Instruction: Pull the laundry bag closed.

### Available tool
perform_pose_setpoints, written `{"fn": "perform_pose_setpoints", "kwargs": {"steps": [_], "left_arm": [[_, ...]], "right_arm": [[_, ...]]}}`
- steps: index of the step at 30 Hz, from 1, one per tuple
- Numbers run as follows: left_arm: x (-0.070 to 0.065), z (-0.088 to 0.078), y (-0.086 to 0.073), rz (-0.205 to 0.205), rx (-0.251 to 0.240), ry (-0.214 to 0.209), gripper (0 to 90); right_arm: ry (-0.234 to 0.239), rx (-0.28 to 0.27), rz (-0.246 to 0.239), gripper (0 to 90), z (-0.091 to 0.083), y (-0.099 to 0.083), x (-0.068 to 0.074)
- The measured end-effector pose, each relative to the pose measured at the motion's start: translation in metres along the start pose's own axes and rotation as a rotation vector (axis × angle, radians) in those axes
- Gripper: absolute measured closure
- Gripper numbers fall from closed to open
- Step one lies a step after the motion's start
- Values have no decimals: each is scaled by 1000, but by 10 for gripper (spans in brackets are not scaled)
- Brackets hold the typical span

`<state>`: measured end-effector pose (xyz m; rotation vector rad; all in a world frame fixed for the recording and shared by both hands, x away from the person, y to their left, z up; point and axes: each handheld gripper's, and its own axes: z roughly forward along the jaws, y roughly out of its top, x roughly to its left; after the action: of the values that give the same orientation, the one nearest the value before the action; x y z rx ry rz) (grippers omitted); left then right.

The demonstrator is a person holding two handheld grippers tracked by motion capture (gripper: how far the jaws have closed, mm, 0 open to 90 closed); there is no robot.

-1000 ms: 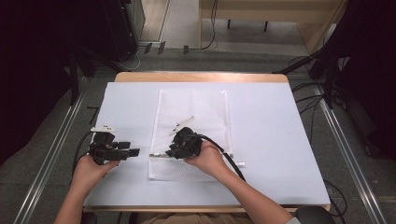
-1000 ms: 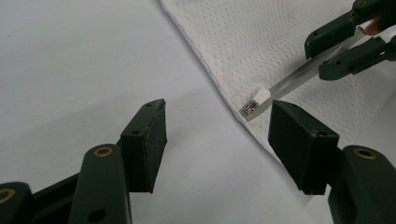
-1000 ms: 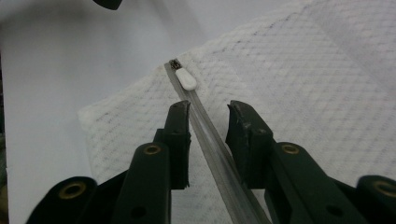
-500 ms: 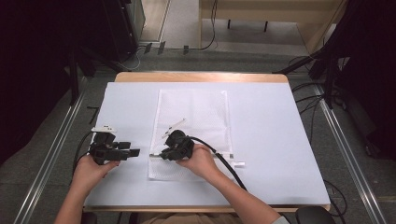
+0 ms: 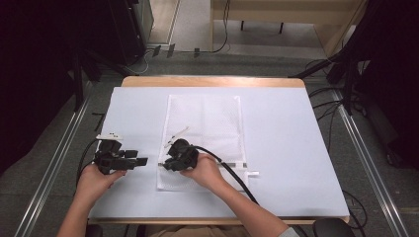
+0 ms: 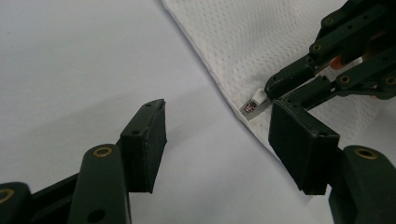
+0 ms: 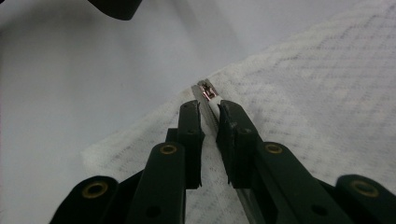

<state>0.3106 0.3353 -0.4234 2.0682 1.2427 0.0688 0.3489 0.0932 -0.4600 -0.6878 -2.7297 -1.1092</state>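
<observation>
Zipper pull: you have the pull (image 7: 208,91) at the left end of the bag's zipper, near the bag's lower left corner; your right gripper view shows its metal tip poking out past the jaws.
Zipper line: it runs left to right across the bag's near end in the high view, with a white tab (image 5: 253,173) sticking out at the right.
Bag: the white mesh bag (image 5: 207,118) lies flat mid-desk, long axis running away from you; whether anything is inside cannot be told.
Right hand-held gripper: your right hand-held gripper (image 5: 165,163) has just been closing and now pinches the pull; the left gripper view shows this from the side.
Left hand-held gripper: your left hand-held gripper (image 6: 219,140) is spread over bare desk (image 5: 296,123), just left of the bag.
</observation>
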Motion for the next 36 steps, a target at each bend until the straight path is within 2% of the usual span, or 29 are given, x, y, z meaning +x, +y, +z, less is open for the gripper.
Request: {"fn": "perform_pose_setpoints", "kwargs": {"steps": [4,8,13,15,19,22,27,29,32,36], "left_arm": [[0,0,0,1,2,1,374],[0,0,0,-1,-4,-3,375],[0,0,0,1,2,-2,375],[0,0,0,1,0,-2,375],[0,1,0,1,2,-4,375],[0,0,0,1,2,-2,375],[1,0,0,0,2,-3,375],[1,0,0,-2,0,-6,375],[0,0,0,0,1,-6,375],[1,0,0,-2,0,-1,375]], "right_arm": [[2,9,-6,816,4,3,2],[-2,-5,-16,821,5,6,2],[-13,-10,-3,847,3,9,-6],[-6,-16,-8,848,4,9,-9],[9,-13,13,850,5,9,-10],[21,-4,-1,849,8,10,-9],[12,-17,-21,821,7,14,-9],[-4,-28,-12,785,4,17,-12],[-11,-4,-16,771,6,17,-15],[16,8,-23,793,10,16,-13]]}}
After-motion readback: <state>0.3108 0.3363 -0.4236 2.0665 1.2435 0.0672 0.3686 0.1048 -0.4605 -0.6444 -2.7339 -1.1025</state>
